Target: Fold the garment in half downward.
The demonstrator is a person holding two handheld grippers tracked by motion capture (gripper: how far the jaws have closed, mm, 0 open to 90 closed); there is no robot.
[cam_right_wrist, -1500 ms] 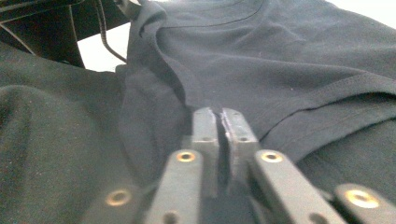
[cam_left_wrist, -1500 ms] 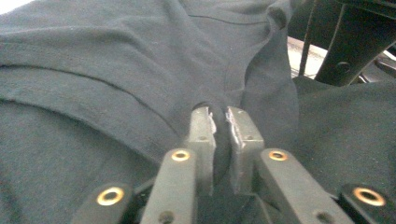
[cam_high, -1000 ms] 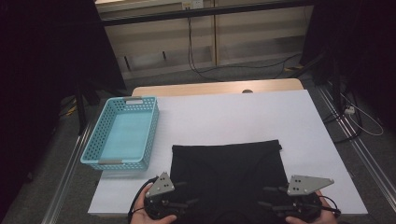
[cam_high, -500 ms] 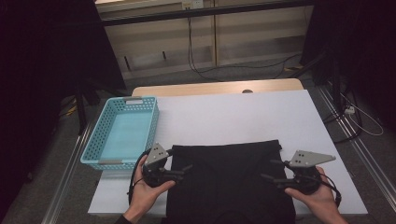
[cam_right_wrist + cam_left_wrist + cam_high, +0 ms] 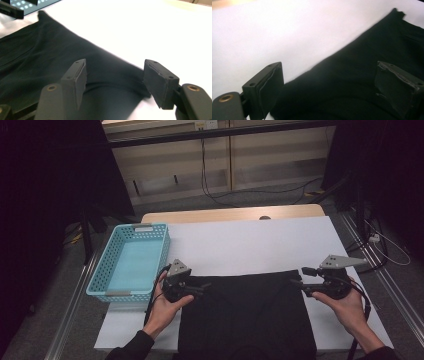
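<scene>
The black cloth [image 5: 247, 312] lies flat on the white table cover [image 5: 250, 242], its long axis running from the person toward the far edge, its far hem crosswise between the two grippers. The left gripper [image 5: 200, 287] sits at the hem's left corner, held from below by the left hand [image 5: 165, 305], its jaws pointing inward across the cloth; in the left gripper view its jaws stand spread, the cloth's edge [image 5: 342, 82] passing between them. The right gripper [image 5: 296, 282] mirrors it at the right corner, cradled by the right hand [image 5: 345, 307], jaws likewise spread with the corner [image 5: 112, 72] between them, nothing pinched. Half a second ago both grippers were nearer the person; they have advanced to the hem. A blue basket [image 5: 131, 262] stands beyond the left gripper's outer jaw.
</scene>
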